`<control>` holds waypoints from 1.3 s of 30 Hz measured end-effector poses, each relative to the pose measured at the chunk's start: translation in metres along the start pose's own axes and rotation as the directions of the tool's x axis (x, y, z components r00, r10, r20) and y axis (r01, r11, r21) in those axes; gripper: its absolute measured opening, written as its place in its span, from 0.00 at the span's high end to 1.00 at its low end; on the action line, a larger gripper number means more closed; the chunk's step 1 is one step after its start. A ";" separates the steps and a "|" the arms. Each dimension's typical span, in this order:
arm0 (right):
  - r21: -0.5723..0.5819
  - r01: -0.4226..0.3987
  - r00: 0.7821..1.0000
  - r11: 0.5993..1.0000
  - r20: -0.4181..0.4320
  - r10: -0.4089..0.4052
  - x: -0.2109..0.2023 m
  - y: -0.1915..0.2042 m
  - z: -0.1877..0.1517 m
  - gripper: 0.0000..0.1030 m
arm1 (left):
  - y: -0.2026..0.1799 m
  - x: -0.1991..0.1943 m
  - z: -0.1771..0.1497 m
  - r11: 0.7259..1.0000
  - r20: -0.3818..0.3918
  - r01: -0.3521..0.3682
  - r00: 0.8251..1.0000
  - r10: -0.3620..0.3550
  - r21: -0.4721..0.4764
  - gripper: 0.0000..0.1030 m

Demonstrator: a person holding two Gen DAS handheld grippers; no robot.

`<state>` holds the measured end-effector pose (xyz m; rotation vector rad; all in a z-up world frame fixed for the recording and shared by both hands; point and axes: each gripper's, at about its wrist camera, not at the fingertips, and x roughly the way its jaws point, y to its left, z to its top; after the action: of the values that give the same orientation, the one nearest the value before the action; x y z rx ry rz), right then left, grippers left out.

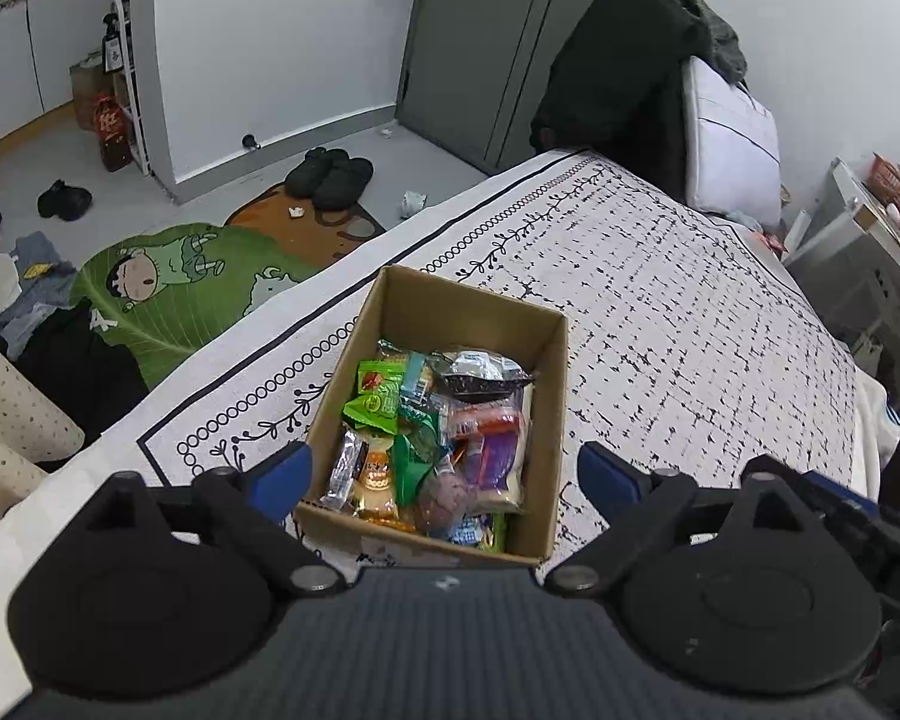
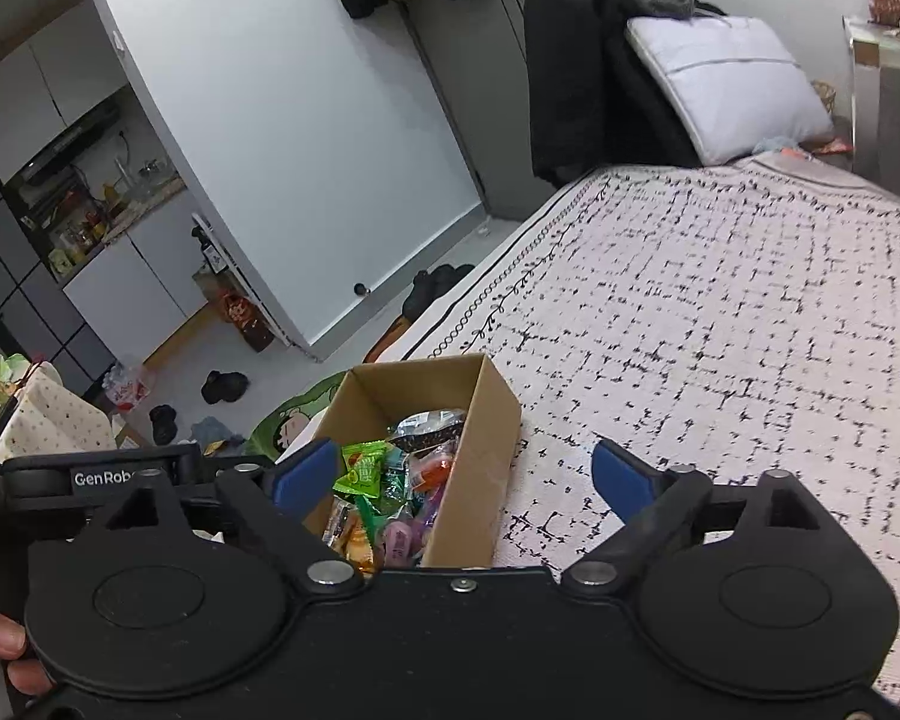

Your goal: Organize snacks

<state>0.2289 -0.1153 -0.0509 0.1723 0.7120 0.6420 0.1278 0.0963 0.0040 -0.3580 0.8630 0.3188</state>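
Left gripper (image 1: 444,477) hangs with its jaws spread wide and nothing between them, just above the near end of the box (image 1: 390,306), which stands on the bed (image 1: 690,312). Right gripper (image 2: 463,480) is equally wide open and empty, but it sits off to the box's right: in its view the box (image 2: 480,480) lies ahead and to the left, with the right-hand wall between the fingers. Snacks (image 1: 432,426) fill the box as a loose heap of wrapped packets, piled toward the near end; none lies out on the bed. The box runs lengthwise away from both grippers, so the left one looks straight down its long axis and is, I judge, the nearer and better placed to reach in.
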 end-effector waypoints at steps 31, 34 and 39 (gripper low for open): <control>-0.121 0.033 0.996 0.992 0.091 -0.022 -0.096 0.010 -0.029 0.00 | -0.012 -0.086 -0.049 0.997 0.126 0.012 0.992 -0.022 0.079 0.04; -0.131 0.036 0.995 0.991 0.100 -0.023 -0.101 0.011 -0.031 0.00 | -0.011 -0.091 -0.051 0.997 0.136 0.011 0.990 -0.022 0.082 0.04; -0.150 0.040 0.994 0.988 0.106 -0.024 -0.107 0.014 -0.035 0.00 | -0.011 -0.098 -0.058 0.996 0.149 0.013 0.989 -0.026 0.084 0.04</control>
<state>0.1376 -0.1704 -0.0133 0.0531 0.5625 0.6490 0.0330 0.0493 0.0477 -0.2621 0.7223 0.2874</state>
